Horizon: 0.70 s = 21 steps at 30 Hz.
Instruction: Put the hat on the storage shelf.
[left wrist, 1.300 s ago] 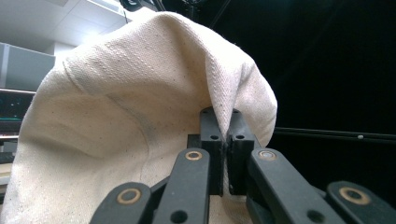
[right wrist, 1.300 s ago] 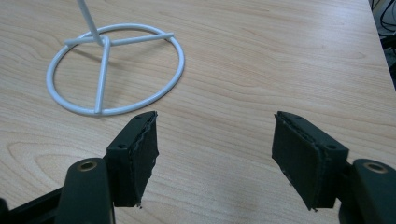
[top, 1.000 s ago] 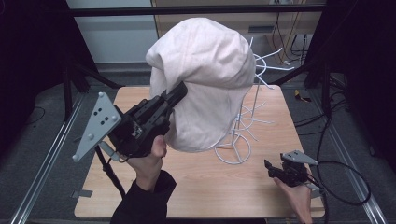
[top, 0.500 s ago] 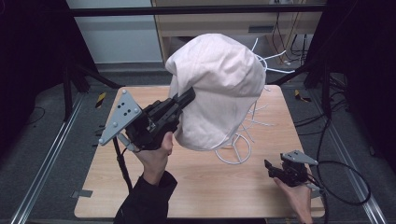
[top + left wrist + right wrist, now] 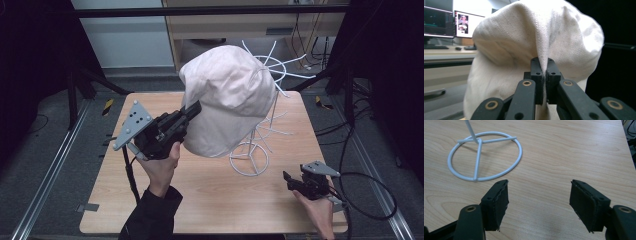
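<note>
The cream cloth hat (image 5: 227,97) hangs over the top of the white wire stand (image 5: 250,160), above the table's middle. Your left gripper (image 5: 192,109) is clamped on a fold of its fabric at the near side. Your right gripper (image 5: 290,181) rests low at the wooden table's (image 5: 210,200) near right corner, jaws spread wide and holding nothing.

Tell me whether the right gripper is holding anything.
No: the right gripper has its jaws spread wide over bare wooden table, with nothing between them.
</note>
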Each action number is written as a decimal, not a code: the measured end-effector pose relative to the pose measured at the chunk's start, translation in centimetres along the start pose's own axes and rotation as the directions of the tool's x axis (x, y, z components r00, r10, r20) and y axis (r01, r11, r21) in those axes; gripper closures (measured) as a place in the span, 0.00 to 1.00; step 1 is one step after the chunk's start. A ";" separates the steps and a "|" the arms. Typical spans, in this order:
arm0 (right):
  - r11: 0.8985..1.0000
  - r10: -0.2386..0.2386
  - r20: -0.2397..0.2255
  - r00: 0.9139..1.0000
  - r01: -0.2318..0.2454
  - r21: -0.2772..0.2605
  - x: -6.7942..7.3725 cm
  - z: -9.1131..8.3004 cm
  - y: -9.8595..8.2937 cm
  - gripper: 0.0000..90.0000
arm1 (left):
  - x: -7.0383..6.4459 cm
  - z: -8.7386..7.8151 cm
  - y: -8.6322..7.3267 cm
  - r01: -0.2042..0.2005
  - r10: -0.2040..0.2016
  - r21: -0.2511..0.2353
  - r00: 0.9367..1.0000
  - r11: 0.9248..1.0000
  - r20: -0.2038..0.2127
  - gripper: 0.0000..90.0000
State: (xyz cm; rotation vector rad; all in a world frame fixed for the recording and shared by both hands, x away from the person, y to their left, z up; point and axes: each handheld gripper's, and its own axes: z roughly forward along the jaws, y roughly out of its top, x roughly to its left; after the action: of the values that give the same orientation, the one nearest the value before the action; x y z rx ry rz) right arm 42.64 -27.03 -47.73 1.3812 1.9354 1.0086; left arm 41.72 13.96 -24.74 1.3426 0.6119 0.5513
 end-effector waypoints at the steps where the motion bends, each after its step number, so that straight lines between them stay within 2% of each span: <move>1: 1.000 0.000 0.000 1.000 0.000 0.000 0.0 0.0 0.0 0.35 | 0.1 0.0 -0.2 0.004 -0.004 0.005 1.000 1.000 0.001 0.97; 9: 1.000 0.001 -0.002 1.000 -0.001 -0.001 0.0 0.0 0.0 0.35 | 0.8 0.0 -1.3 0.002 -0.002 0.053 1.000 0.999 -0.005 0.96; 21: 1.000 -0.003 0.000 1.000 0.003 0.000 0.0 0.0 0.0 0.35 | 1.2 0.8 -3.4 -0.004 0.005 0.148 1.000 0.989 -0.007 0.94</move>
State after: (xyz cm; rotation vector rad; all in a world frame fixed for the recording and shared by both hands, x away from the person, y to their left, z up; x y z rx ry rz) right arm 42.65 -27.02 -47.77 1.3777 1.9366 1.0072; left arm 43.19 13.66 -28.14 1.4820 0.6662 0.5229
